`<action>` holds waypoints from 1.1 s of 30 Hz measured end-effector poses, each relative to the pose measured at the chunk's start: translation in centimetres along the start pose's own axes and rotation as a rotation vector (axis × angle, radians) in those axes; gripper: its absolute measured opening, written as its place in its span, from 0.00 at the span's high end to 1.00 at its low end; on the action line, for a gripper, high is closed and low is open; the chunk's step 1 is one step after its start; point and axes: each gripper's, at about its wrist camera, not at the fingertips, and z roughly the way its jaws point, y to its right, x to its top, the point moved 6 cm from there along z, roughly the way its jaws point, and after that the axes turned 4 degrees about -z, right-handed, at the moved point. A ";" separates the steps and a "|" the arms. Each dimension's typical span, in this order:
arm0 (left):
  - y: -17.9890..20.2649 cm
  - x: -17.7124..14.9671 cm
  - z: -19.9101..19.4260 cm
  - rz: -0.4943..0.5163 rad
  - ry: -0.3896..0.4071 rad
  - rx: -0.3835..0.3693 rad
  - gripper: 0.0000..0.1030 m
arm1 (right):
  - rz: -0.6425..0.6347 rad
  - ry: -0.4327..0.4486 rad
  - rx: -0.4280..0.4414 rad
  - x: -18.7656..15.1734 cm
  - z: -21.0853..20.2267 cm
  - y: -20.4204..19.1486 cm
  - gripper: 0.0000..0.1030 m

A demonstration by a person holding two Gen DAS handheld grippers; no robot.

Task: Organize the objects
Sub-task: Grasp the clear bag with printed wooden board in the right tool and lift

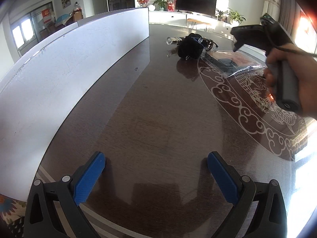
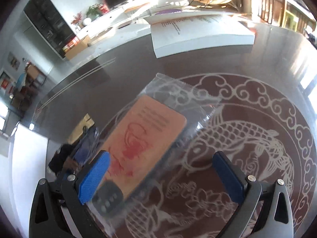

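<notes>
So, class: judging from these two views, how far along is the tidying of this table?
Nothing looks sorted yet. The black bundle and the clear packet lie loose on the table; an open book rests at its far edge. In hand: the right gripper hovers over the packet, jaws open, gripping nothing. The left gripper is open and idle. Everything remains.

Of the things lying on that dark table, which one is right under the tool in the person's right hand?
The clear plastic packet holding an orange printed card. It lies between the open right tool's fingers, while the open book sits at the table's far side and the black bundle off left.
</notes>
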 end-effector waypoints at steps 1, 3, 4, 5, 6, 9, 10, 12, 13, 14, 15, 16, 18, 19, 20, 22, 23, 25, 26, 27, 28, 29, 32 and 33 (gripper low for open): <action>0.1 0.1 0.1 0.002 0.000 -0.001 0.00 | -0.009 0.005 -0.030 0.2 0.5 -1.0 0.00; 0.2 0.2 0.2 0.006 0.000 -0.003 0.00 | -0.045 0.008 -0.092 0.4 1.3 -2.8 0.00; 0.3 0.3 0.2 0.008 0.000 -0.005 0.00 | -0.077 0.013 -0.121 0.2 1.6 -3.8 0.00; 0.3 0.4 0.2 0.009 0.000 -0.005 0.00 | -0.125 0.023 -0.131 0.0 1.8 -4.8 0.00; 0.4 0.5 0.3 0.009 0.000 -0.005 0.00 | -0.190 0.019 -0.154 -0.5 2.1 -5.7 0.00; 0.5 0.7 0.5 0.009 0.000 -0.005 0.00 | -0.319 0.028 -0.116 -2.0 1.6 -6.7 0.02; 0.5 0.7 0.5 0.009 0.000 -0.005 0.00 | -0.350 0.037 -0.098 -2.4 1.1 -6.7 0.11; 0.6 0.8 0.6 0.009 0.000 -0.005 0.00 | -0.427 0.054 -0.063 -4.0 -0.3 -6.6 0.21; 0.6 0.9 0.7 0.008 0.000 -0.005 0.00 | -0.450 0.057 -0.041 -5.0 -1.0 -6.3 0.23; 0.7 1.0 0.7 0.008 0.000 -0.005 0.00 | -0.475 0.059 -0.028 -6.2 -1.7 -5.8 0.23; 0.7 1.0 0.8 0.008 0.001 -0.005 0.00 | -0.499 0.062 -0.012 -7.4 -2.5 -5.3 0.23; 0.7 1.1 0.8 0.009 0.001 -0.006 0.00 | -0.522 0.065 0.003 -8.6 -3.4 -4.6 0.23; 0.7 1.2 0.8 0.009 0.002 -0.006 0.00 | -0.549 0.077 0.023 -11.0 -4.8 -3.1 0.23; 0.7 1.3 0.9 0.010 0.002 -0.007 0.00 | -0.555 0.086 0.029 -12.1 -5.7 -2.0 0.23; 0.8 1.4 1.0 0.010 0.002 -0.007 0.00 | -0.560 0.095 0.032 -13.0 -6.3 -1.0 0.23; 0.7 1.2 0.9 0.009 0.002 -0.007 0.00 | -0.562 0.110 0.036 -14.9 -7.8 1.4 0.23; 0.7 1.2 0.9 0.009 0.002 -0.007 0.00 | -0.560 0.113 0.036 -15.5 -8.3 2.7 0.23; 0.7 1.2 0.9 0.010 0.002 -0.007 0.00 | -0.558 0.115 0.037 -17.1 -9.7 4.8 0.23; 0.7 1.2 0.9 0.010 0.003 -0.007 0.00 | -0.562 0.115 0.039 -17.8 -10.2 5.7 0.22; 0.7 1.2 0.9 0.010 0.003 -0.007 0.00 | -0.568 0.116 0.041 -18.5 -10.7 6.4 0.22; 0.7 1.2 0.9 0.010 0.003 -0.007 0.00 | -0.574 0.116 0.048 -19.1 -11.2 7.0 0.17; 0.7 1.2 0.9 0.010 0.003 -0.007 0.00 | -0.576 0.113 0.050 -19.4 -11.3 7.6 0.12; 0.7 1.3 0.9 0.010 0.003 -0.007 0.00 | -0.566 0.096 0.047 -20.2 -11.6 8.4 0.00; 0.7 1.2 0.9 0.010 0.003 -0.008 0.00 | -0.568 0.098 0.049 -20.3 -11.5 9.1 0.00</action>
